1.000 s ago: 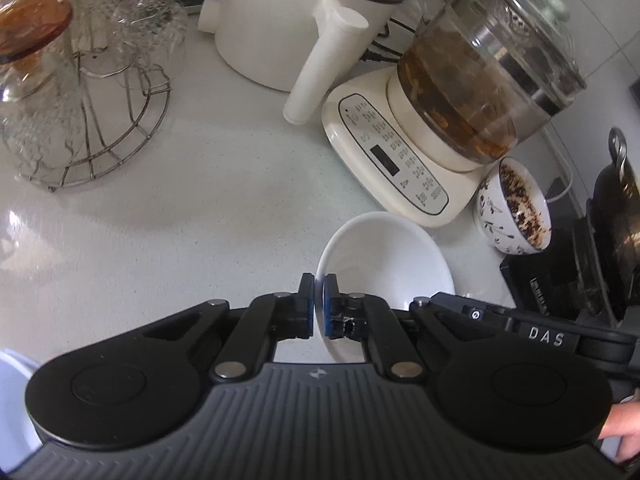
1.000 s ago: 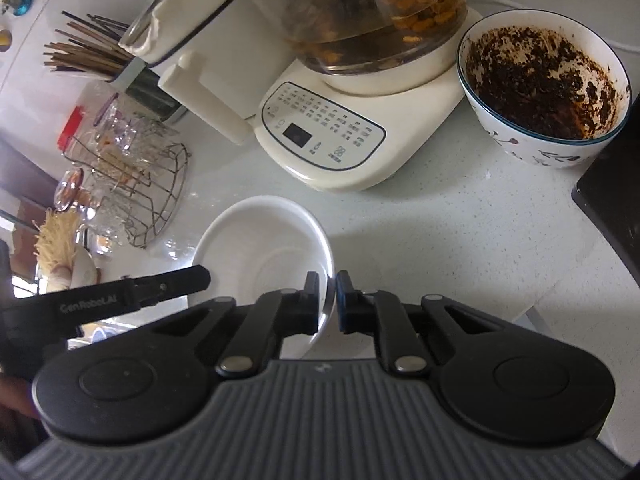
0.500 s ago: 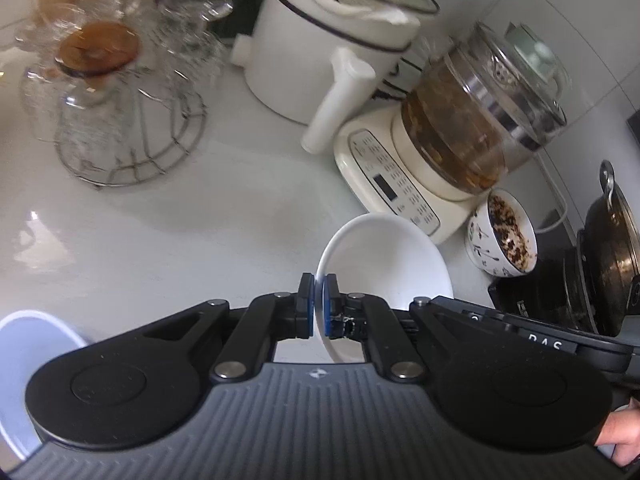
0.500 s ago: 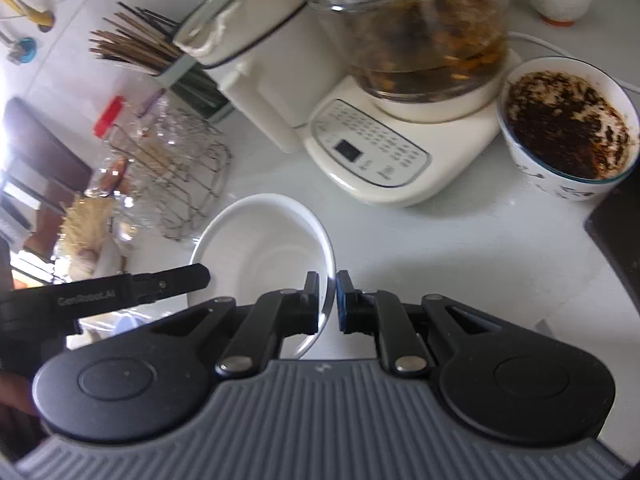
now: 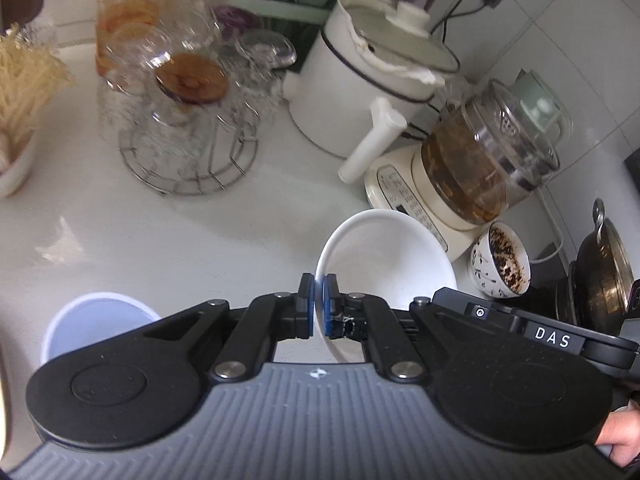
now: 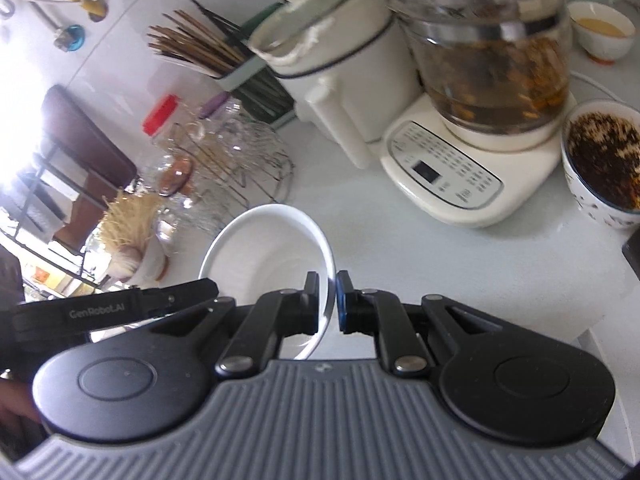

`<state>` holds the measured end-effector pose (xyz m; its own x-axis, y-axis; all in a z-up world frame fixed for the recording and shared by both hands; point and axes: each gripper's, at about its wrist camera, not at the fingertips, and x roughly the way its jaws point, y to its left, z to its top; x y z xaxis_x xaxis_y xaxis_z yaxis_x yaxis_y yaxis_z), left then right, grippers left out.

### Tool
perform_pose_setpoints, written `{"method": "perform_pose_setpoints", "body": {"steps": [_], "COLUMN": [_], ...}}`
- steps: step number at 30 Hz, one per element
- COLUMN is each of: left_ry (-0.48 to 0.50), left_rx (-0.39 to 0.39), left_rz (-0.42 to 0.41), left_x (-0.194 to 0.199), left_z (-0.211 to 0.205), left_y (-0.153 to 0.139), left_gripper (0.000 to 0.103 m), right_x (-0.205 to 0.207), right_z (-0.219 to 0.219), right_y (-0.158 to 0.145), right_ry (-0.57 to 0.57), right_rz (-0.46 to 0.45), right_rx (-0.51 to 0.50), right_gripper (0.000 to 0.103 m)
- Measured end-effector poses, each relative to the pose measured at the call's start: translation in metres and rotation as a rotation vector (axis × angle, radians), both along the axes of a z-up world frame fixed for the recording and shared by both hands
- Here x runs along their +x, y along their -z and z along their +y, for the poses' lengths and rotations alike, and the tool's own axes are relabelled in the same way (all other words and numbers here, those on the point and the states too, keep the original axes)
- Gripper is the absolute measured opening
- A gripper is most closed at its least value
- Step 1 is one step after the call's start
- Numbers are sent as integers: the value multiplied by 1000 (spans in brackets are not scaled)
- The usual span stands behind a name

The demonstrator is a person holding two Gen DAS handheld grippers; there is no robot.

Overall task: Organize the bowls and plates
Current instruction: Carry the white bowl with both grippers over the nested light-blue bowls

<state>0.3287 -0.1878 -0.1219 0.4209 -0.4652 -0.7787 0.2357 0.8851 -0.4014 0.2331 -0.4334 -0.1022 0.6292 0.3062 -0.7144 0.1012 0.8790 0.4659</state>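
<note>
A plain white bowl (image 5: pixel 384 256) hangs above the white counter, held from both sides. My left gripper (image 5: pixel 318 298) is shut on its left rim, blue pads pinching the edge. In the right wrist view the same white bowl (image 6: pixel 268 248) shows with my right gripper (image 6: pixel 329 300) shut on its right rim. The right gripper's black body (image 5: pixel 532 330) reaches in from the right in the left wrist view, and the left gripper's arm (image 6: pixel 112 310) crosses the right wrist view at the left. A pale blue bowl (image 5: pixel 94 322) sits on the counter at lower left.
Behind stand a wire rack of upturned glasses (image 5: pixel 188 120), a white cooker (image 5: pixel 372 80), a glass kettle on a cream base (image 5: pixel 480 168) and a patterned bowl with dark residue (image 5: pixel 502 264). A dark pot (image 5: pixel 604 272) is at right. Chopsticks (image 6: pixel 196 48) stand in a holder.
Both grippers have risen with the white bowl between them, so the counter objects look smaller and farther. The pale blue bowl has come into view at lower left.
</note>
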Motion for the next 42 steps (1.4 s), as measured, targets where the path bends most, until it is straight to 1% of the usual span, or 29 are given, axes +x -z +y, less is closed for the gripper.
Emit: {"method": "perform_pose_setpoints", "body": {"steps": [9,13,22,27,32,39,42], "left_ry": [-58,-90,-173,-228,-276,-309,-301], "left_rx": [-6,-17,-19,-24,-3,25,40], "left_rz": [-48,-57,-75,-57,-37,52,96], "left_x": [-6,-8,-21,-31,-40,-50,-51], "left_z": [46,71,126,152,166,176,177], "left_y": [-32,-40,-47,-43,-36,-5,9], "left_gripper": [5,5,5,5,5,6,6], "right_x": [13,18,27,29,32,32,29], "right_z": [41,63,111,134,151,170,174], "right_y": [-27,-33,-39,-34,-23,-3,4], "right_ry": [-70,-83,-168,-210,-264,-322,-343], "right_rz": [-52,-67,-82,-58,-18,75,99], "right_rx": [-8,-9,-16,-20,-28,-65,-89], "right_gripper": [11,11,11,11,11,12,12]}}
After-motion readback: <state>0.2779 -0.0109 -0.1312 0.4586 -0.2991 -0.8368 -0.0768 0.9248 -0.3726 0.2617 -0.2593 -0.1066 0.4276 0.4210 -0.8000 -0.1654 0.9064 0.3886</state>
